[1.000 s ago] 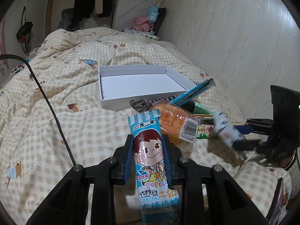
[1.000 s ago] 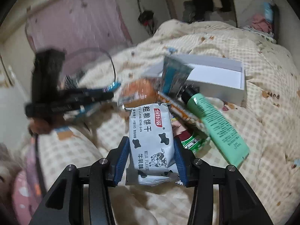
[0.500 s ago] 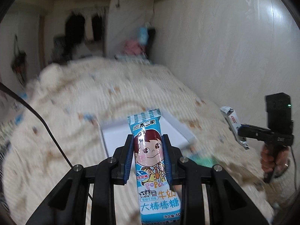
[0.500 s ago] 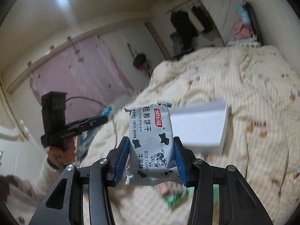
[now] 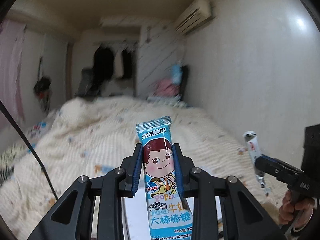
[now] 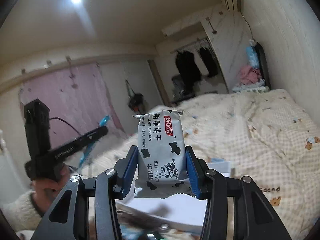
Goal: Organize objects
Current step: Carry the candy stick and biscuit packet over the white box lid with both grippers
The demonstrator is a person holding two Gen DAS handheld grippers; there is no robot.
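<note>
Bed [image 5: 96,140] with checked quilt is filling the far scene, clothes rack [image 6: 196,64] hanging at the far wall, pink curtain [image 6: 66,100] on the left. White box [image 6: 180,210] is lying on the bed just below both tools; nothing is blocking it. Left tool [image 5: 158,166] is clamping a blue milk lollipop wrapper [image 5: 160,172] upright, held above the bed. Right tool [image 6: 162,166] is clamping a cow-print biscuit pack [image 6: 160,146] upright, also in the air.

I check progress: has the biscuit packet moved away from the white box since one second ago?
Yes. The biscuit packet, clamped in the right gripper, rose above the white box.
</note>
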